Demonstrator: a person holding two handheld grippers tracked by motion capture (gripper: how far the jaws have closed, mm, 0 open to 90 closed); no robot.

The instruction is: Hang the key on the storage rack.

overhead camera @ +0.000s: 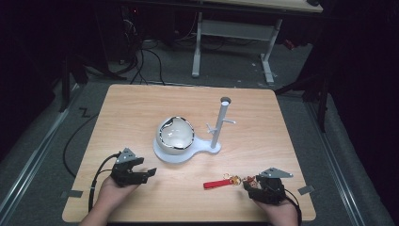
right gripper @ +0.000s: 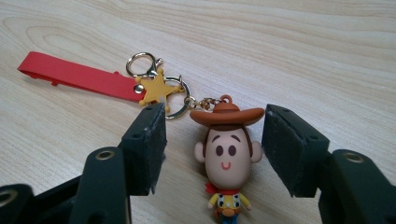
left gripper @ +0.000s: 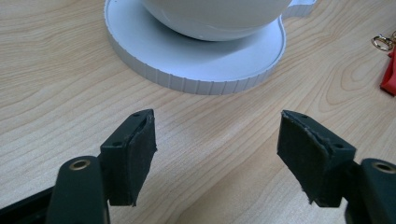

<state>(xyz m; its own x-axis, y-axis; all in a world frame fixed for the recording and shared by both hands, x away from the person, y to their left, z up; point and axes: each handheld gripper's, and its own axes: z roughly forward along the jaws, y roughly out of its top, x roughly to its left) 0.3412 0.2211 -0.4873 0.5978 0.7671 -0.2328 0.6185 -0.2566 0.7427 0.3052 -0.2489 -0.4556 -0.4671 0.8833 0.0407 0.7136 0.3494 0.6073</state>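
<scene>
Currently, step: the keychain (right gripper: 223,154), laid near the desk's (overhead camera: 141,108) right front corner, is straddled by the right gripper (right gripper: 212,149), fingers apart, untouching.
Left gripper (left gripper: 217,156): fingers held apart, empty.
Next: probably closing on the figure, then hanging it on the stand (overhead camera: 220,123).

Landmark: white bowl (overhead camera: 175,135) is sitting on the round end of a white stand base (overhead camera: 207,147), mid-table.
Post: white pegged post (overhead camera: 220,123) is standing upright just right of the bowl.
Keychain: red strap (overhead camera: 214,184) is lying below-right of the bowl, metal rings (overhead camera: 231,179) at its right end.
Right gripper (overhead camera: 248,184): is resting just right of the rings.
Left gripper (overhead camera: 149,173): is resting below-left of the bowl.
</scene>
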